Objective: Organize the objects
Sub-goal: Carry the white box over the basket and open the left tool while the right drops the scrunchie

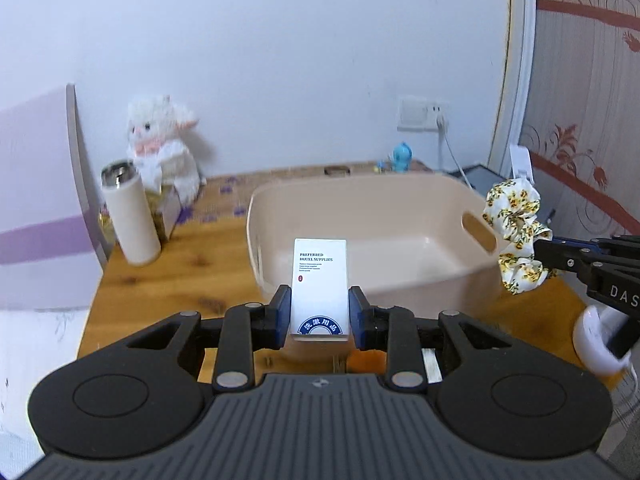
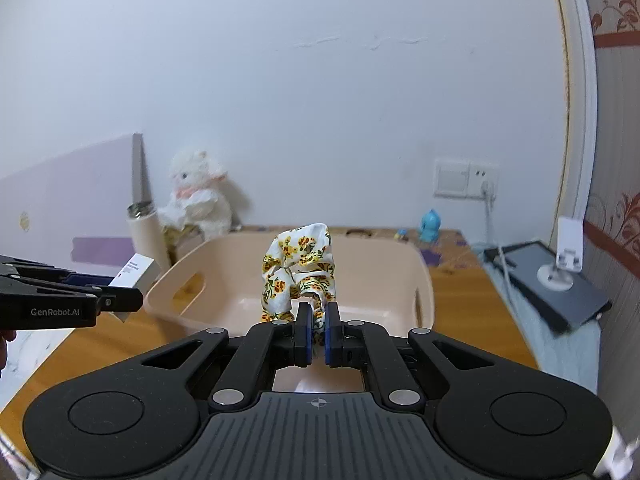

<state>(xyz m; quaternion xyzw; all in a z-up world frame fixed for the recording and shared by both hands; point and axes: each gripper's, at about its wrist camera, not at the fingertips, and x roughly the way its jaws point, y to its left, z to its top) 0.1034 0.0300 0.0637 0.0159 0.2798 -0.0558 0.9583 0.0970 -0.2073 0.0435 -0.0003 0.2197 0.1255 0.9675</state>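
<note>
Your left gripper (image 1: 319, 312) has its jaws clamped on the sides of a white hotel-supplies box (image 1: 319, 288), held upright just in front of the near wall of the beige basket (image 1: 400, 280). Your right gripper (image 2: 318, 334) has its jaws pinched tight on a floral scrunchie (image 2: 298, 270), which stands up above the basket's near rim, over the counter's (image 2: 460, 312) right part. The basket's bare inside shows in both views, with handle slots in its side walls. Beyond it, at the counter's far-left corner, a cream tumbler (image 1: 130, 216) stands upright just beside a white plush toy (image 1: 164, 140) sitting on a small carton. Along the far edge a blue figurine (image 1: 402, 156) stands near the wall socket (image 1: 422, 114). A dark tablet (image 2: 552, 284) lies off the right edge.
</note>
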